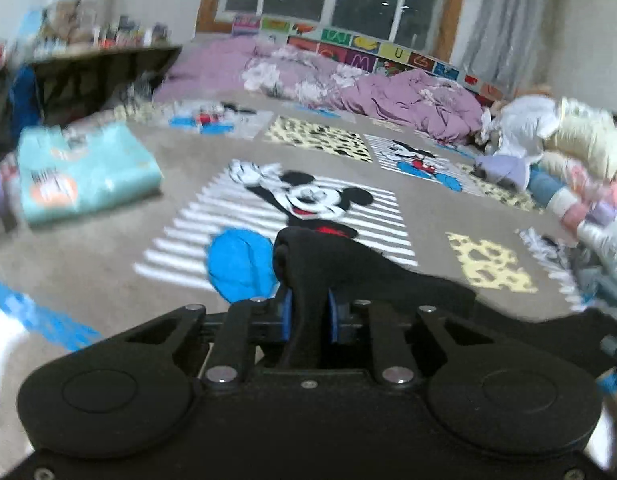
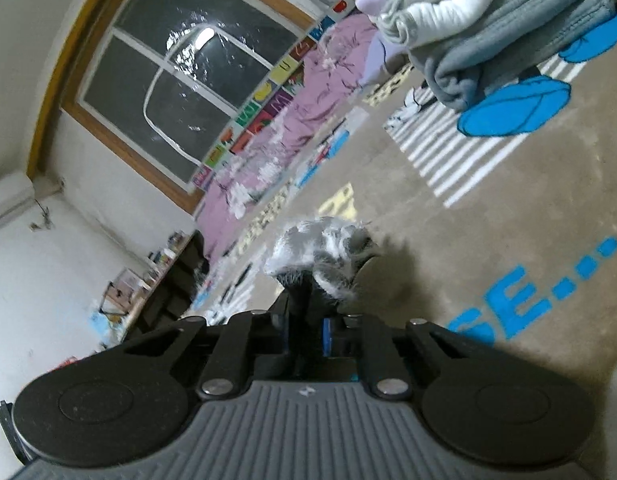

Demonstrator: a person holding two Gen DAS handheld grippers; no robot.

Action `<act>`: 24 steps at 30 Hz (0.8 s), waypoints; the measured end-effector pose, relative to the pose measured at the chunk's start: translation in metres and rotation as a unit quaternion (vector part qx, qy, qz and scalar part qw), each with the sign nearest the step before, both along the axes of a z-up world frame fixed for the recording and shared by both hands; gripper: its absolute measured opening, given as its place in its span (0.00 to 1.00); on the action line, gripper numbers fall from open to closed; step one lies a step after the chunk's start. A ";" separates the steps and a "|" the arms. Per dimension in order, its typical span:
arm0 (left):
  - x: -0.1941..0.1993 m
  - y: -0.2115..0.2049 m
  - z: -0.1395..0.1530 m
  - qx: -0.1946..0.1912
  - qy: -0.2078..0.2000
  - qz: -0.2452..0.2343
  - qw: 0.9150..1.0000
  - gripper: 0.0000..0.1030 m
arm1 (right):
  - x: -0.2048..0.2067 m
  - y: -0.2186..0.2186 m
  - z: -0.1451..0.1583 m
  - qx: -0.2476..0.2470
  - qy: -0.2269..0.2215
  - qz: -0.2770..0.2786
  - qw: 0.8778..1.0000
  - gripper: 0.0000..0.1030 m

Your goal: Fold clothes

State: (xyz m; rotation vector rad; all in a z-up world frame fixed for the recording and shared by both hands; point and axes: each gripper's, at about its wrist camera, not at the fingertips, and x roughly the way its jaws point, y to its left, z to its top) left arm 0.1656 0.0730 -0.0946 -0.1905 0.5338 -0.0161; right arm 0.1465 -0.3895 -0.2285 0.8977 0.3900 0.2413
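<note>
In the left wrist view my left gripper [image 1: 308, 312] is shut on a black garment [image 1: 340, 260]. The cloth bunches between the blue pads and trails off to the right above the printed carpet [image 1: 108, 280]. In the right wrist view my right gripper [image 2: 306, 320] is shut on the same dark garment, whose fleecy white-grey lining [image 2: 320, 248] sticks out past the fingers. The view is tilted steeply. The fingertips of both grippers are hidden by cloth.
A folded teal shirt [image 1: 84, 176] lies at the left on the carpet. A pile of unfolded clothes [image 1: 568, 168] sits at the right, and it also shows in the right wrist view [image 2: 488, 20]. A crumpled pink duvet [image 1: 388, 92] lies under the window. A dark shelf [image 1: 104, 76] stands at back left.
</note>
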 end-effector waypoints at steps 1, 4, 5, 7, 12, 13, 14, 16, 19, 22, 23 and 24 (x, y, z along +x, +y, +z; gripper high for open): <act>0.000 0.003 0.002 0.007 0.000 0.000 1.000 0.15 | -0.002 -0.001 -0.001 0.007 0.001 -0.002 1.000 0.15; 0.002 0.013 0.003 0.011 0.008 0.003 1.000 0.15 | -0.005 -0.004 -0.008 0.031 0.019 -0.008 0.999 0.15; 0.004 0.015 -0.001 0.006 0.017 0.006 1.000 0.15 | -0.006 -0.005 -0.011 0.039 0.027 -0.008 0.999 0.15; 0.008 0.014 -0.008 0.010 0.034 0.007 0.999 0.15 | -0.006 -0.003 -0.014 0.039 0.041 -0.008 0.998 0.15; 0.020 0.020 -0.040 0.013 0.082 0.030 0.996 0.21 | -0.006 0.000 -0.020 0.023 0.069 -0.014 0.997 0.16; 0.022 0.022 -0.046 0.010 0.090 0.037 0.995 0.26 | -0.006 0.001 -0.020 0.019 0.071 -0.016 0.997 0.16; 0.024 0.025 -0.051 0.006 0.097 0.044 0.994 0.34 | -0.007 0.001 -0.020 0.017 0.072 -0.018 0.997 0.17; 0.023 0.032 -0.051 -0.011 0.102 0.055 0.993 0.42 | -0.008 0.001 -0.019 0.015 0.071 -0.024 0.997 0.20; 0.021 0.037 -0.047 -0.011 0.103 0.064 0.993 0.53 | -0.009 0.000 -0.013 -0.012 0.068 -0.040 0.997 0.25; 0.015 0.040 -0.043 -0.011 0.100 0.066 0.993 0.53 | -0.015 -0.003 -0.009 -0.032 0.064 -0.069 0.995 0.31; 0.013 0.041 -0.041 -0.009 0.099 0.066 0.993 0.53 | -0.017 -0.006 -0.007 -0.038 0.062 -0.080 0.994 0.33; 0.011 0.040 -0.039 -0.003 0.097 0.065 0.993 0.53 | -0.020 -0.008 -0.006 -0.044 0.060 -0.090 0.993 0.34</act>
